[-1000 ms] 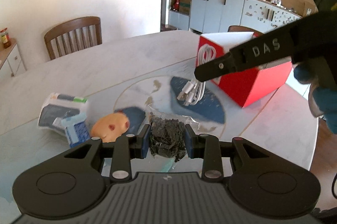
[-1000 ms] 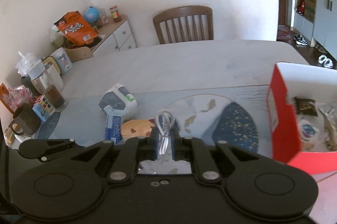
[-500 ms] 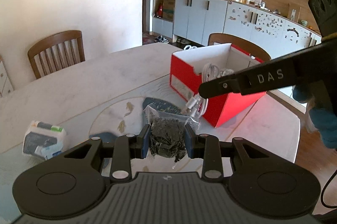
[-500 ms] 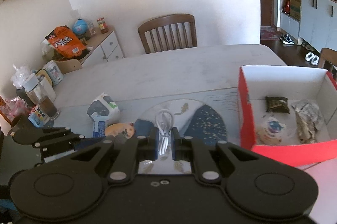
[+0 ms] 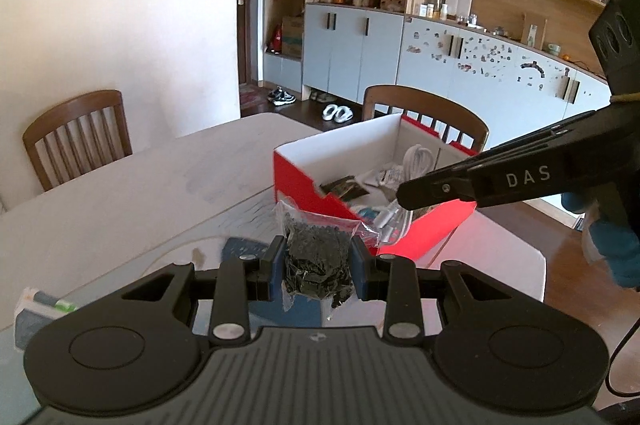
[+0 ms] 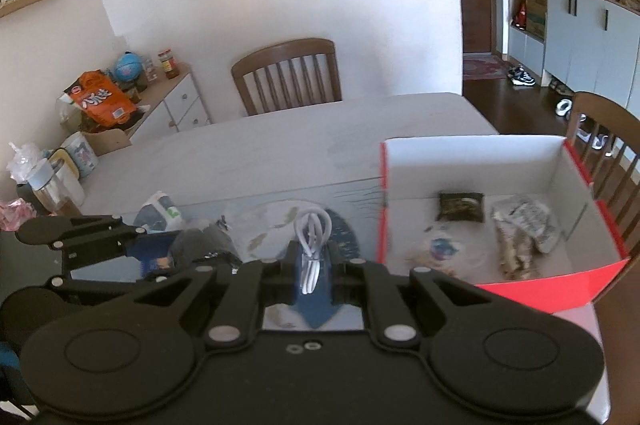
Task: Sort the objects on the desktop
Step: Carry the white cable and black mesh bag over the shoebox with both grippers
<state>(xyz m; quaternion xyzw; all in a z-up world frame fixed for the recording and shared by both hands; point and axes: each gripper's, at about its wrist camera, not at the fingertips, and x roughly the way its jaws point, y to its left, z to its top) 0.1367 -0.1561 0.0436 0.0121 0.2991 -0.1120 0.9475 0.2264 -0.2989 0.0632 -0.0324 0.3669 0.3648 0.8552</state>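
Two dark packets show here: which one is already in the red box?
The small flat dark packet lying on the red box floor. The other, a clear bag of dark bits, is clamped in the left tool.

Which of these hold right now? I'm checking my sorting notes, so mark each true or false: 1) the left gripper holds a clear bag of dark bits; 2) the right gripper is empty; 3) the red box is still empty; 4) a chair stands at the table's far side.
1) True: the left gripper is shut on the clear bag of dark bits.
2) False: the right gripper is shut on a coiled white cable.
3) False: the red box already holds a dark packet and other wrapped items.
4) True: a wooden chair stands there.
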